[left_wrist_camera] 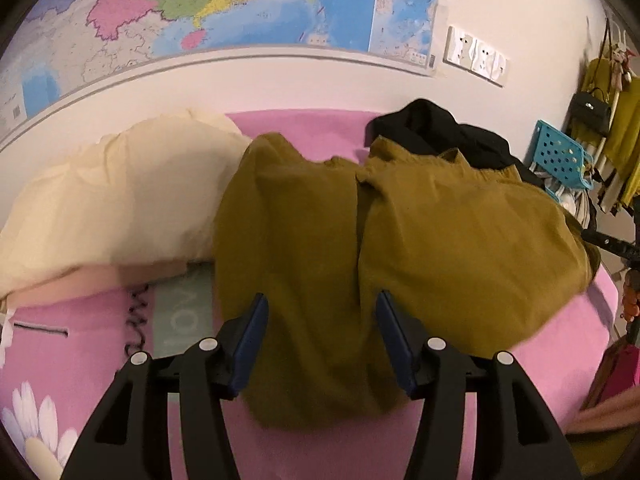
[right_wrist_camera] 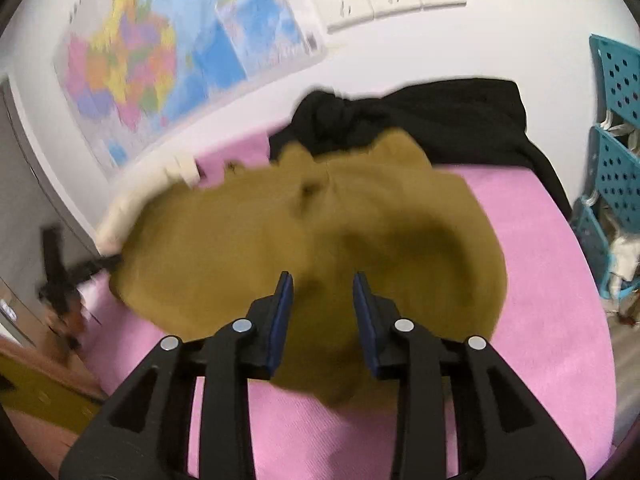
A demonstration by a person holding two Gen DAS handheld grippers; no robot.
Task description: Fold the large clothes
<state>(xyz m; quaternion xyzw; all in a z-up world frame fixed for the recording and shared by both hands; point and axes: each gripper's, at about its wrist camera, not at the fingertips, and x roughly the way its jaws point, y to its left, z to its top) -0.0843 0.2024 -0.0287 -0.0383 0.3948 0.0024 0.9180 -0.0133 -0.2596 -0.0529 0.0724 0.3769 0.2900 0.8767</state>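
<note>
**Fold in Progress: Olive Garment on the Bed**

While both tongs hover above the cloth with nothing held, the work stands between two folds. The olive garment [left_wrist_camera: 400, 240] lies on the pink bed sheet [left_wrist_camera: 312, 128], bunched into a rounded heap rather than laid flat. In the left wrist view a vertical crease divides it into a left panel and a right panel that overlaps it. A cream pillow [left_wrist_camera: 120, 192] touches its left edge; a black garment [left_wrist_camera: 432, 128] lies behind it, against the wall, and the olive cloth partly covers it.

Tong state:
- Left tongs [left_wrist_camera: 320, 312]: jaws stand moderately apart, over the near part of the left panel. No cloth is pinched between the pads.
- Right tongs [right_wrist_camera: 322, 292]: jaws stand narrower but clearly parted, over the near middle of the garment. No cloth is between the pads. This view is motion-blurred, so fine contact cannot be confirmed.

Judged step: a first rough fold appears to be laid, and the tongs are free for the next grasp.

Requirements for the next move:
1. Select two points on one edge of the olive garment, well apart.
2. Lower each pair of tongs until one layer group sits between the pads, then close.
3. Avoid catching the black garment or the sheet beneath.
4. Carry the edge across evenly to keep the fold square.
</note>
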